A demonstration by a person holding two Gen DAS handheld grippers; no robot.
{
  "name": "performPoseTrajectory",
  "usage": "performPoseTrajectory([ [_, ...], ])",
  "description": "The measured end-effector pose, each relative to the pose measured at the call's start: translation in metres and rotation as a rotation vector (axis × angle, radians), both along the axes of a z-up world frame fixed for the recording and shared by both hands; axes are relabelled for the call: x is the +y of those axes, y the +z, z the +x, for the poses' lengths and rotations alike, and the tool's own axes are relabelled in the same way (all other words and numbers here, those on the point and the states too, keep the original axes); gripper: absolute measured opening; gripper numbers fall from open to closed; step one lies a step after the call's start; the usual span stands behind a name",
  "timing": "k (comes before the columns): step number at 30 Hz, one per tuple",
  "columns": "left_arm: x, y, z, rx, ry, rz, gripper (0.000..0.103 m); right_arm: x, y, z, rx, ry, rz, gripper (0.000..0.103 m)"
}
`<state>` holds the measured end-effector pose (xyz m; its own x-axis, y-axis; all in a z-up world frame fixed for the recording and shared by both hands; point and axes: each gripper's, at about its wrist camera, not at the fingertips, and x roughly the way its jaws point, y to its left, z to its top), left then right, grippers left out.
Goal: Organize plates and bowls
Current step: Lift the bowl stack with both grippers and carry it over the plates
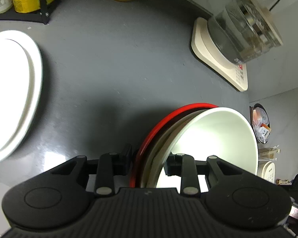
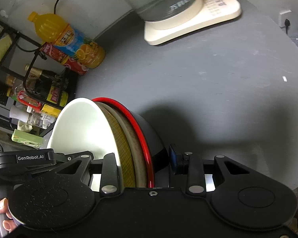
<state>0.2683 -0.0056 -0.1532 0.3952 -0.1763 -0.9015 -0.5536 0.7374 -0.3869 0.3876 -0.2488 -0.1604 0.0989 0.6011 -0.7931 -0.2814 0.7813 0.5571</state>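
Note:
A nested stack of bowls is held between both grippers: a white bowl inside, a tan checked bowl around it, and a black bowl with a red rim outermost. My left gripper is shut on one side of the stacked rims. My right gripper is shut on the opposite side, its blue pad against the black outer wall. The stack casts a shadow on the grey counter. Two stacked white plates lie on the counter at the left.
A glass kettle on a cream base stands at the back right. An orange juice bottle and a black wire rack of bottles stand at the back left. A bin sits beyond the counter edge. A hand shows at lower left.

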Motion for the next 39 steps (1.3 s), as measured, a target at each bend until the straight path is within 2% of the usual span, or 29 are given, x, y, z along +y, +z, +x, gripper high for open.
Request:
performPoseTrajectory([
  [11,0.067,0.017,-0.026,-0.031,0.033,-0.030,0.030,0.069,0.021,-0.011,-0.009,0.026,0.014,0.034],
  [21,0.133,0.038,-0.053,-0.081,0.069,-0.036,0.030,0.126,0.019,-0.046,-0.022,0.066,0.024,0.034],
  [30,0.184,0.039,-0.081,-0.089,0.118,-0.047,0.030,0.177,0.021,-0.070,-0.015,0.116,0.009,0.034],
  [39,0.227,0.028,-0.103,-0.078,0.155,-0.065,0.030,0.214,0.014,-0.090,0.004,0.141,-0.014,0.034],
])
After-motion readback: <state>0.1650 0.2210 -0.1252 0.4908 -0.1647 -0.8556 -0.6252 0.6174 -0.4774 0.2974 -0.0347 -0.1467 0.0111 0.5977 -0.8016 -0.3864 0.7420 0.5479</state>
